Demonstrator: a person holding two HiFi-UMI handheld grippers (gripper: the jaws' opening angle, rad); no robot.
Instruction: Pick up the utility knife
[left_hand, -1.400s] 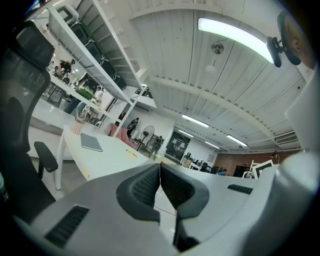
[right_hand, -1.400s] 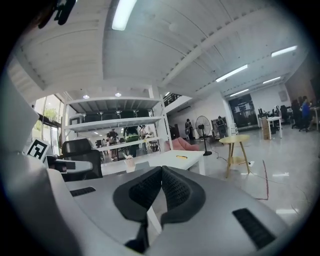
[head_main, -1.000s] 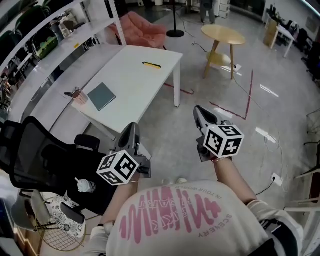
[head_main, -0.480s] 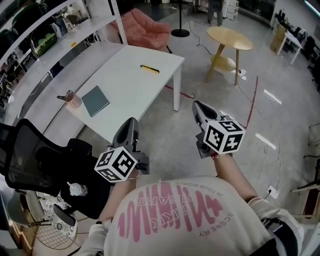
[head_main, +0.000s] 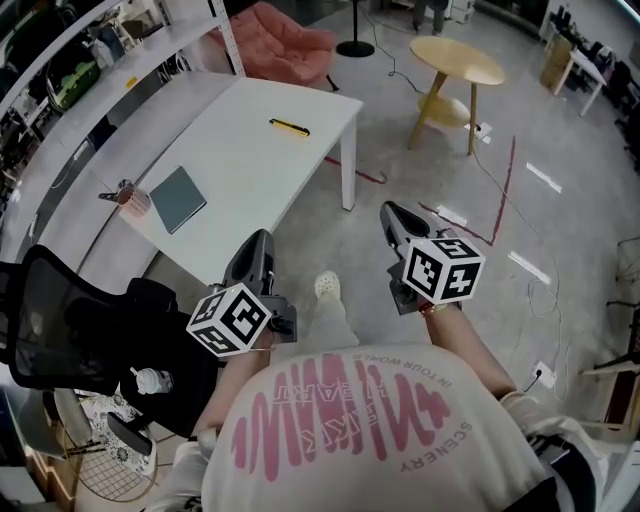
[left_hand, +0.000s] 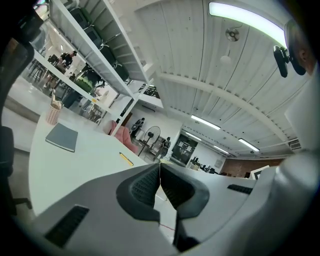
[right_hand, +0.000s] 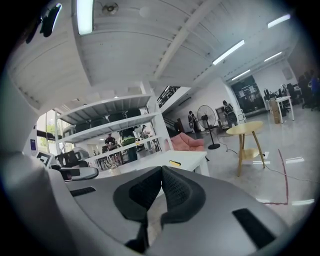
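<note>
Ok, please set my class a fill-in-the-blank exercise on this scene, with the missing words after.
1. The knife lies on a table coloured ___.
2. The jaws of the left gripper and the right gripper are ___ and hold nothing.
3. Beside the notebook stands a cup coloured ___.
Missing words: white; shut; pink.

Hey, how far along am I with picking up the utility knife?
Nothing done yet: the utility knife lies untouched on the white table. In hand: nothing, the left gripper and right gripper are both shut and empty, short of the table. Remaining: reach it, open, grip, lift.
</note>
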